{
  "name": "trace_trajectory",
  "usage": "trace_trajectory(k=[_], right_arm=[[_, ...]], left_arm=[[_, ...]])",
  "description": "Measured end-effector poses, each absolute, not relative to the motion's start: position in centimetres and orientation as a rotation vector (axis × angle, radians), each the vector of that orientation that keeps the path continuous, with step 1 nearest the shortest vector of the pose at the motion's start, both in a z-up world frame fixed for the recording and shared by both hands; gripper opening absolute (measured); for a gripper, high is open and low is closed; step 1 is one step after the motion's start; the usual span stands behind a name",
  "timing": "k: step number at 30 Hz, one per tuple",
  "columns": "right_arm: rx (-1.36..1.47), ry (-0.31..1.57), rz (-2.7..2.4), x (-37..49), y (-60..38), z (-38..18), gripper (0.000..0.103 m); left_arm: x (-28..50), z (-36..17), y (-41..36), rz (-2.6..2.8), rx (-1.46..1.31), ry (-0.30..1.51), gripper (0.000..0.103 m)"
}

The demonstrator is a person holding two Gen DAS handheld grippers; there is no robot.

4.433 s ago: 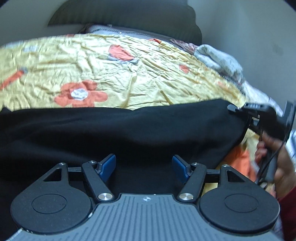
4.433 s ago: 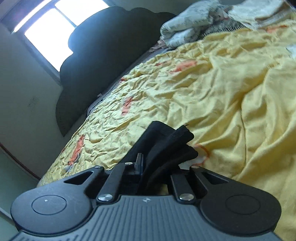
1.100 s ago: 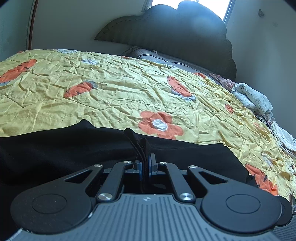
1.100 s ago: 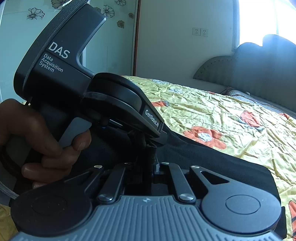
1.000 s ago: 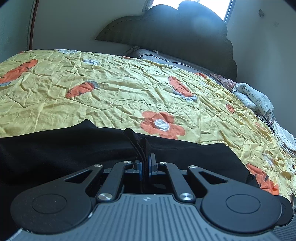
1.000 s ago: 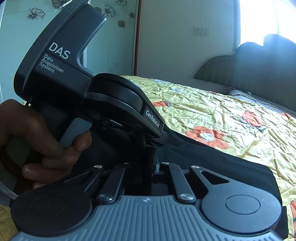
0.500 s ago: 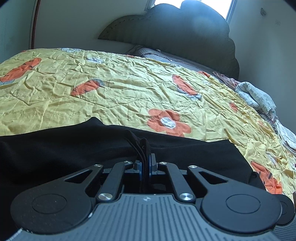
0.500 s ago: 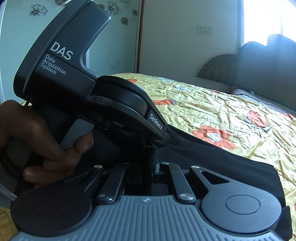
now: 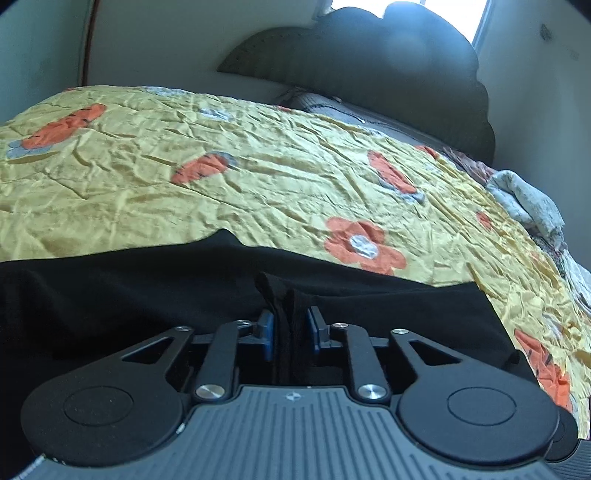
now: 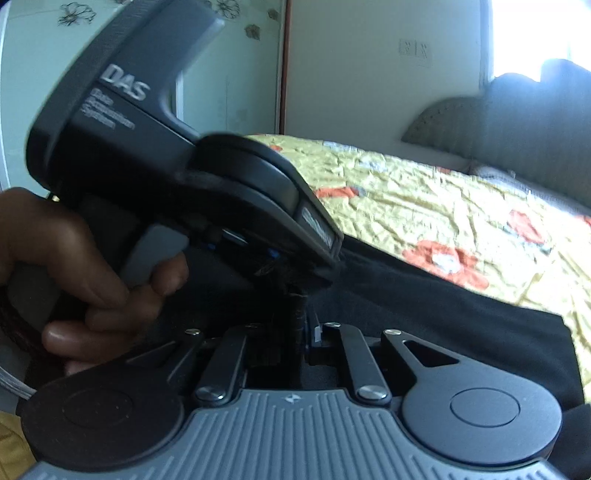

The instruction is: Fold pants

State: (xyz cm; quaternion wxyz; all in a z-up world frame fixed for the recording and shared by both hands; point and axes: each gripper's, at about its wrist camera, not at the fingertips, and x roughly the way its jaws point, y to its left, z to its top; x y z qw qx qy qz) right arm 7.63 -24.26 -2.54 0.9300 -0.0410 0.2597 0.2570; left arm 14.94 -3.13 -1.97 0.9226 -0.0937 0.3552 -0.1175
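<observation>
The black pants (image 9: 147, 295) lie spread across the near side of a yellow flowered bedspread (image 9: 258, 177); they also show in the right wrist view (image 10: 461, 310). My left gripper (image 9: 290, 328) has its blue pads slightly parted, with a ridge of black fabric standing loose between them. My right gripper (image 10: 301, 332) is shut on a bunched fold of the pants. The left gripper's body fills the left of the right wrist view (image 10: 177, 177), right next to my right gripper, with the hand that holds it.
A dark padded headboard (image 9: 388, 74) stands at the far end of the bed under a bright window. A crumpled light cloth (image 9: 528, 199) lies at the bed's far right. A wardrobe door with flower decals (image 10: 92, 22) stands behind the left gripper.
My left gripper's pads have come apart from the pinched fabric; half a second ago they were shut tight on it. Both views have shifted slightly and are blurred with motion.
</observation>
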Motion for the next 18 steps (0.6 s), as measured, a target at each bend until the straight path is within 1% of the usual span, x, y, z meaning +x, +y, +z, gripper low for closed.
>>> trace_trajectory(k=[1, 3, 4, 5, 7, 11, 13, 16, 18], right_arm=[[-0.058, 0.537, 0.537, 7.6, -24.4, -2.3, 0.02], [-0.027, 0.531, 0.565, 7.1, -24.7, -1.8, 0.038], [-0.028, 0.524, 0.577, 6.7, -24.6, -1.6, 0.044], [-0.037, 0.516, 0.587, 6.3, -24.4, -1.3, 0.053], [-0.075, 0.497, 0.616, 5.4, -23.9, -0.7, 0.054], [-0.145, 0.447, 0.654, 4.0, -22.5, 0.1, 0.054], [-0.132, 0.489, 0.654, 4.6, -22.1, -0.4, 0.055], [-0.079, 0.618, 0.632, 6.2, -22.1, -1.8, 0.055], [-0.016, 0.612, 0.632, 6.2, -22.5, -1.4, 0.055]], left_arm=[[14.8, -1.7, -2.6, -0.232, -0.198, 0.719, 0.03], [14.4, -1.0, -1.5, -0.197, -0.2, 0.692, 0.03], [14.2, -0.7, -0.9, -0.178, -0.199, 0.682, 0.03], [14.0, -0.4, -0.2, -0.162, -0.202, 0.673, 0.03], [13.5, 0.0, 1.2, -0.137, -0.216, 0.663, 0.034], [12.0, 0.0, 4.4, -0.071, -0.259, 0.673, 0.035], [11.3, -0.2, 5.7, -0.041, -0.264, 0.688, 0.037], [10.5, -0.8, 7.1, -0.008, -0.25, 0.709, 0.037], [9.8, -0.7, 8.0, 0.007, -0.251, 0.702, 0.037]])
